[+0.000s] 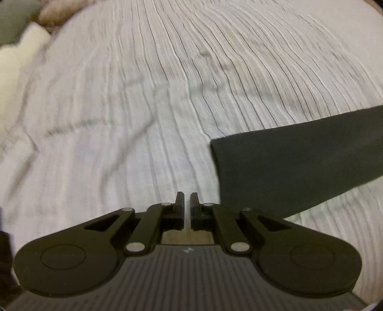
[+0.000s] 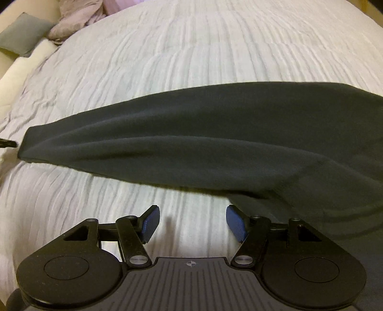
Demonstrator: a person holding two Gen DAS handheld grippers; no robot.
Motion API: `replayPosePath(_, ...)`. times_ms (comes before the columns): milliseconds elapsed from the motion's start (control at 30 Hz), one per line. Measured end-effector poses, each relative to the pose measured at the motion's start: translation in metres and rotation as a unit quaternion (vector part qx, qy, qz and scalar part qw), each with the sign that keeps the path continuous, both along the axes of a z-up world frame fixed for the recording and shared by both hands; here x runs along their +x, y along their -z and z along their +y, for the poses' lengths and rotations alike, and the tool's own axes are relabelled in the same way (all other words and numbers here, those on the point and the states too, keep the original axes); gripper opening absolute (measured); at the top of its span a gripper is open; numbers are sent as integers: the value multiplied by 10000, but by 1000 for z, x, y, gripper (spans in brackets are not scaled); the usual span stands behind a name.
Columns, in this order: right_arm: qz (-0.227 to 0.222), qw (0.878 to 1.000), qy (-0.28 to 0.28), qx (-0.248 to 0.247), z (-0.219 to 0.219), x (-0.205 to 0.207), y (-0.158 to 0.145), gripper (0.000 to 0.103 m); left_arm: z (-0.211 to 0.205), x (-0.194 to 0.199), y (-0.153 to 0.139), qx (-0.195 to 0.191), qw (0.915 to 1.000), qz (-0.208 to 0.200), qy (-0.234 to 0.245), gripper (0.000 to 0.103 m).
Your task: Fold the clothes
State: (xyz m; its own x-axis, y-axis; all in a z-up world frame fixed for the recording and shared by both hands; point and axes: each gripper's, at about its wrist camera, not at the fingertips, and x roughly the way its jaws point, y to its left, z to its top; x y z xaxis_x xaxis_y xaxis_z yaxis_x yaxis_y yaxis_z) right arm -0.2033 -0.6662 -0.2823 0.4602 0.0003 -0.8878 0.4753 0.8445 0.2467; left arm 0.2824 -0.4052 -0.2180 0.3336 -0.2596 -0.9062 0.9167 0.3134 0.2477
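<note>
Looking down along my left gripper, I see its two black fingers drawn together with only a thin slit between them and nothing caught there; it is clenched on air above the white ribbed bedspread. Just beside those fingertips, on their right, lies the square end of the dark garment, flat on the bedspread and running off toward the right edge of this view. I cannot tell whether it touches my fingers; it seems to lie just apart from them.

My right gripper stands released, its blue pads spread wide with bare bedspread between them. The garment's near edge passes just past the right-hand pad, and a lower fold of it slips behind that finger. Beyond the pads the garment stretches across the whole view as a long dark band with soft lengthwise creases, narrowing to a blunt end at the left. Near that end, at the frame's edge, a small black tip pokes in; I cannot say what it is.

Farther beyond the garment the bedspread runs on open and rumpled. At its far left corner sit a cream pillow, a grey-green cushion, and a crumpled pale mauve cloth, all well apart from the garment.
</note>
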Motion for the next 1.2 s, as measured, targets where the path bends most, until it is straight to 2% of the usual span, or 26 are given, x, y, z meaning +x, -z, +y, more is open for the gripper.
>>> replayPosePath(100,-402,9990,175,-36,-5,-10,-9,65,-2,-31,-17,-233,9982,71,550,3)
replayPosePath(167,-523,9983,264,-19,-15,-12,-9,65,-9,-66,-21,-391,9935,256,1042,4)
replayPosePath(233,-553,9974,447,-89,-29,-12,-6,65,-20,-107,-19,-518,9847,466,1594,4)
replayPosePath(300,-624,9959,659,-51,-44,-12,2,65,-33,-151,-12,-627,9713,699,2184,8)
replayPosePath(400,-532,9942,912,204,-72,-10,22,65,-57,-220,0,-788,9451,959,3022,11)
replayPosePath(433,-538,9934,948,346,-84,-8,29,65,-65,-242,5,-801,9375,1002,3234,16)
replayPosePath(533,-671,9875,1283,627,-114,-9,35,65,-86,-303,20,-806,9130,965,3880,23)
replayPosePath(633,-854,9832,1432,745,-130,-14,24,65,-98,-358,39,-622,8766,481,4747,29)
replayPosePath(733,-873,9840,1436,598,-143,-29,15,65,-106,-394,64,-344,8426,-381,5360,29)
replayPosePath(800,-826,9831,1551,516,-154,-42,10,65,-112,-407,81,-158,8241,-911,5588,29)
replayPosePath(833,-811,9818,1634,520,-160,-50,10,65,-115,-410,88,-88,8181,-1169,5631,25)
replayPosePath(867,-804,9805,1707,549,-166,-58,10,65,-119,-409,90,-25,8187,-1327,5587,8)
replayPosePath(900,-781,9800,1741,559,-174,-65,11,65,-123,-407,92,39,8208,-1455,5523,6)
replayPosePath(1000,-722,9810,1730,496,-190,-81,12,65,-129,-400,71,90,8382,-1098,5342,5)
replayPosePath(1100,-849,9802,1721,489,-206,-87,9,65,-130,-388,42,111,8659,-191,4997,4)
replayPosePath(1200,-961,9796,1702,469,-220,-81,11,65,-128,-379,31,131,8789,257,4762,4)
